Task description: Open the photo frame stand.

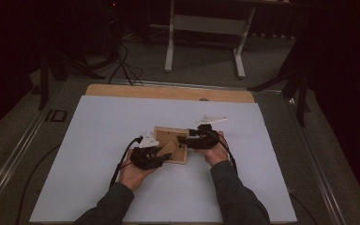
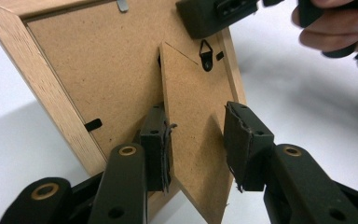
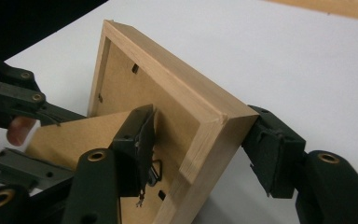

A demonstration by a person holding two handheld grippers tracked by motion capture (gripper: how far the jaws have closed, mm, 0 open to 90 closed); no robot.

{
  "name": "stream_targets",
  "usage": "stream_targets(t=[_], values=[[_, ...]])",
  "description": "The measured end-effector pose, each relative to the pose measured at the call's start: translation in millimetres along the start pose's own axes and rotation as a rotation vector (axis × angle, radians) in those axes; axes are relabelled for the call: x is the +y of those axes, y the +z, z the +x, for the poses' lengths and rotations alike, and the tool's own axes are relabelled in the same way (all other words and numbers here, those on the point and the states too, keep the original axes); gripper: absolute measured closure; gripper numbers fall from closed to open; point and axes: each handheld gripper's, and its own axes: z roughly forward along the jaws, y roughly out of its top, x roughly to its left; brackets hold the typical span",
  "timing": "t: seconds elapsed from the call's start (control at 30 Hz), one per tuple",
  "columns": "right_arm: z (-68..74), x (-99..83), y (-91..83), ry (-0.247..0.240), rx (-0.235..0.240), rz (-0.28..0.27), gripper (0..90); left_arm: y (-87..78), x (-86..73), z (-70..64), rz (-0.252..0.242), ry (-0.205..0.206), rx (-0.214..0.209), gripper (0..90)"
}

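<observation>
Light: dim, edges dark.
Floor [image 1: 206,56]: grey carpet.
Table [image 1: 122,112]: white top, wooden far edge.
Beyond: white desk frame [image 1: 205,28], black cables [image 1: 122,65].

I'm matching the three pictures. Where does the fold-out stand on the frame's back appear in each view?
High view: stand at centre, between the hand-held grippers.
Left gripper view: centre, running down between the jaws.
Right gripper view: lower left, behind the left jaw.
Shared landmark: the black hanger.
</observation>
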Motion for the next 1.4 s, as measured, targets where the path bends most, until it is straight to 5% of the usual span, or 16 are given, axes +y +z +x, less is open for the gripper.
stream_targets(t=[0.87,1.4], values=[[13.8,11.0,-9.5,-0.101,-0.050,-0.049,54.6,8.0,0.7,11.0,0.005,-0.018,0.049,67.2],[26.5,6.8,-13.9,-0.151,-0.008,-0.027,52.3,2.1,-10.7,11.9,-0.010,-0.058,0.018,66.5]])
